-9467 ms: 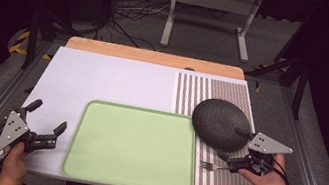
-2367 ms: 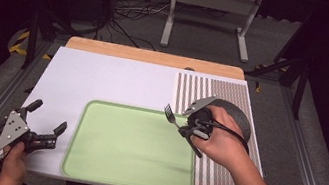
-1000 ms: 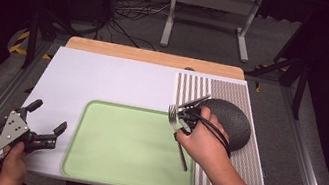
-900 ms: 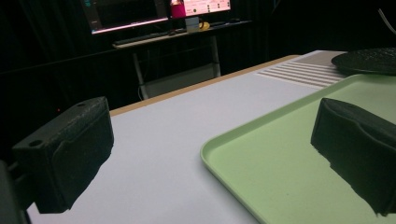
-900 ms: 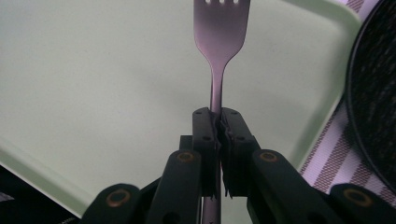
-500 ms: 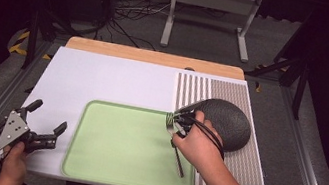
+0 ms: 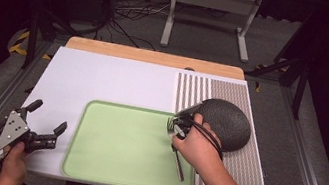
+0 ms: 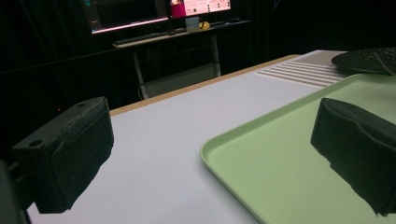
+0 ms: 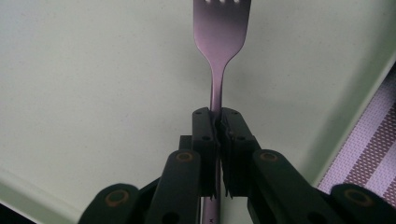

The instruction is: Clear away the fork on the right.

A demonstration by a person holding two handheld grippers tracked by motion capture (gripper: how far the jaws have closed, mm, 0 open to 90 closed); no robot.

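A metal fork [image 9: 220, 37] is clamped by its neck in my right gripper [image 9: 217, 126], tines pointing away from the camera over the green tray [image 9: 93, 93]. From above, the right gripper [image 7: 178, 125] sits low over the right part of the green tray [image 7: 119, 140], and the fork's handle [image 7: 179, 163] trails toward the tray's front edge. A dark round plate [image 7: 226, 123] lies just right of that hand on the striped mat [image 7: 241, 166]. My left gripper [image 7: 45, 126] rests open at the table's front left, its jaws wide apart and its right pad [image 8: 359, 149] over the tray's left rim.
The white table top [image 7: 104, 77] stretches behind the tray, with a wooden strip [image 7: 153, 56] along its far edge. Beyond the table stand a metal frame [image 7: 212, 9] and cables on the floor. Aluminium rails run along both table sides.
My right hand has carried the fork from above the plate's edge down and left, low over the tray's right part. The left gripper has stayed put.
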